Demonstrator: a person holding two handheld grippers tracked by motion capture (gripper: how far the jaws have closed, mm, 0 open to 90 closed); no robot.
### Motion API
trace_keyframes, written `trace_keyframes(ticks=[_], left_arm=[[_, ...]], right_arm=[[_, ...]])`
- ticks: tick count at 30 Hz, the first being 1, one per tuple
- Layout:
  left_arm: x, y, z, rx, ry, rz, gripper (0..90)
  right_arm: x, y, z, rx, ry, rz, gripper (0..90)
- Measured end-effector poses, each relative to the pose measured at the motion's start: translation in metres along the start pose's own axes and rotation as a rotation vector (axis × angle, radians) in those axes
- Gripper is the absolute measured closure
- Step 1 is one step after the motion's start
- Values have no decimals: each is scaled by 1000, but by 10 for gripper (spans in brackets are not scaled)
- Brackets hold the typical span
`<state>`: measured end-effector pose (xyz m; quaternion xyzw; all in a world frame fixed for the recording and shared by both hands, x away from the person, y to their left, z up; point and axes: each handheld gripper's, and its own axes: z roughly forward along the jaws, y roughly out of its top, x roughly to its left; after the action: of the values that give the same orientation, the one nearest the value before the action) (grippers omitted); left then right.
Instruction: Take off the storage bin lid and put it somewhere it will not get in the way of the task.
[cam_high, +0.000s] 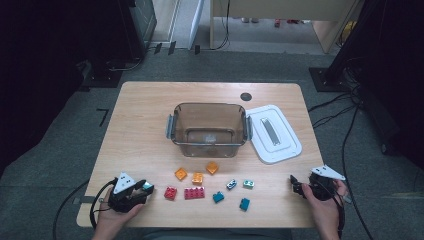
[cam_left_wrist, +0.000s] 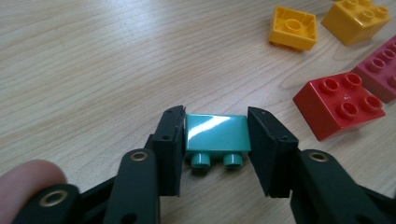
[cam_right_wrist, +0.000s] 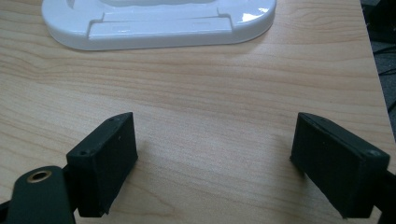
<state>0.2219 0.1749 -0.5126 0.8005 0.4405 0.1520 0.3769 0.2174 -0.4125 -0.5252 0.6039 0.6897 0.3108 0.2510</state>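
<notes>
**Left grip on teal brick, right idle**

Left gripper (cam_left_wrist: 215, 140) clamps the teal brick (cam_left_wrist: 216, 133) between its pads, studs facing the camera. Glossy sides: could slip or twist on lift. Red brick (cam_left_wrist: 339, 104) sits right of the fingers. Right gripper (cam_right_wrist: 212, 161) spread wide, nothing between.

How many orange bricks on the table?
3, in a row just in front of the clear tub: left one, middle one, right one. None look hidden.
</notes>
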Motion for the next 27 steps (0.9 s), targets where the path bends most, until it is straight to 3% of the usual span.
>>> trace_keyframes(ticks=[11,15,21,27], left_arm=[[0,0,-2,-6,6,-15,599],[-1,5,-3,-19,-10,-24,600],[-1,19,-7,-60,-14,-25,600],[0,43,-13,-108,-27,-25,600]], right_arm=[[-1,1,1,0,2,-2,138],[-1,2,2,-1,2,-2,138],[-1,2,2,-1,2,-1,138],[-1,2,2,-1,0,0,138]])
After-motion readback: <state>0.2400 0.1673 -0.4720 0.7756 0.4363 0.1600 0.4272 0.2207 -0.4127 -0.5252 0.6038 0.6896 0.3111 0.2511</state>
